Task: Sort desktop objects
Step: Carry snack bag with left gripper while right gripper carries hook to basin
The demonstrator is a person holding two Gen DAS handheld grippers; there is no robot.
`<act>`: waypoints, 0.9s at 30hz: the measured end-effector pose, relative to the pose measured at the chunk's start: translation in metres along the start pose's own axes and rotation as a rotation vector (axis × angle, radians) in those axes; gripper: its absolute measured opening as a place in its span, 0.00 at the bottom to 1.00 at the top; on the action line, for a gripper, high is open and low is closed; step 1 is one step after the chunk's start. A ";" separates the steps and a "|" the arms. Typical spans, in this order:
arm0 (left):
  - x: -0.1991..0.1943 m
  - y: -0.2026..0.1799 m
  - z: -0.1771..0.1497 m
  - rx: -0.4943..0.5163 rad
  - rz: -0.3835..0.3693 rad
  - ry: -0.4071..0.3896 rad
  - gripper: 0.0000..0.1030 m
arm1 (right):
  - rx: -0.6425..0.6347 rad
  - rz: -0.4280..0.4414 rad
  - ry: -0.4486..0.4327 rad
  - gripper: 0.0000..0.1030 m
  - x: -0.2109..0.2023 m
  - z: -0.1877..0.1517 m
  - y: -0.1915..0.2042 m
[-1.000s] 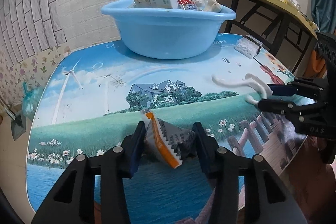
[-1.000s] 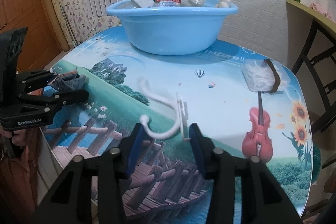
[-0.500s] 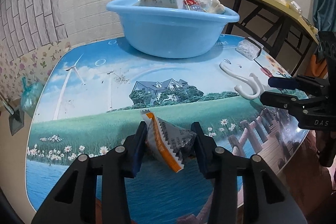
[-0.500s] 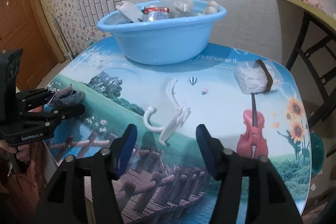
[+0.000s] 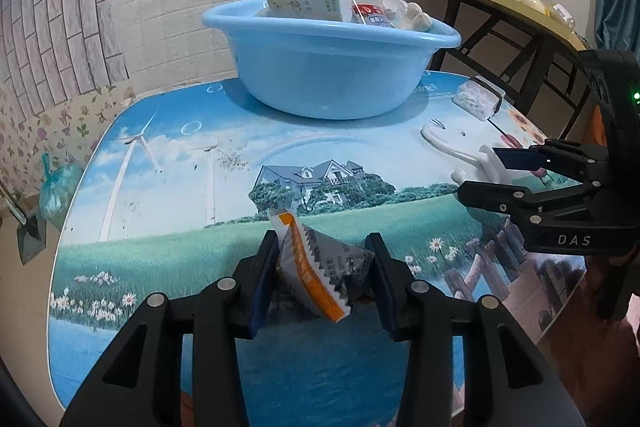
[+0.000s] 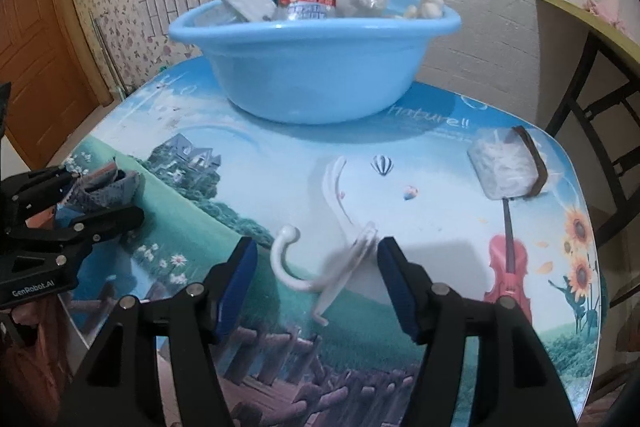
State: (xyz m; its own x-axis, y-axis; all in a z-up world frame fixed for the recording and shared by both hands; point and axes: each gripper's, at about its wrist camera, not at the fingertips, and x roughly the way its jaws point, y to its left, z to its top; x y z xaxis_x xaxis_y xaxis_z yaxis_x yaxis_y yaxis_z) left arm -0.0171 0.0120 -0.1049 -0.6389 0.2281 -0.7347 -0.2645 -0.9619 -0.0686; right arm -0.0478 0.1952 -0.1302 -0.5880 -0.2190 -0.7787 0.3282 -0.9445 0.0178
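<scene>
While the left claw is clenched on a sachet, both pads pressing its crumpled sides, the right claw stands released, its jaws having just been opening. A white hook lies on the surface between the right claw's pads, touching neither as far as can be seen, though its plate is blurred near the right pad. A blue basin holding assorted items sits well beyond both claws. A clear packet lies ahead and right of the right claw.
</scene>
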 end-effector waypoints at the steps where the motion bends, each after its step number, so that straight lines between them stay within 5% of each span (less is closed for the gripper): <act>1: 0.001 -0.001 0.000 0.005 0.004 -0.002 0.42 | -0.003 0.002 -0.005 0.61 0.001 -0.001 0.001; 12: -0.004 -0.002 0.005 0.000 0.009 -0.011 0.41 | 0.020 0.046 -0.046 0.51 -0.008 -0.004 -0.004; 27: -0.062 -0.003 0.051 -0.001 0.002 -0.185 0.41 | 0.011 0.111 -0.230 0.51 -0.076 0.025 0.002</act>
State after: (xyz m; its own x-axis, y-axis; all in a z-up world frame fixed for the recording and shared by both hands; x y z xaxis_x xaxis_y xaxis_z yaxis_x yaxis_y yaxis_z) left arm -0.0135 0.0079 -0.0250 -0.7615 0.2501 -0.5980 -0.2628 -0.9625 -0.0679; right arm -0.0209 0.2041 -0.0549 -0.7019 -0.3703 -0.6085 0.3927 -0.9139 0.1032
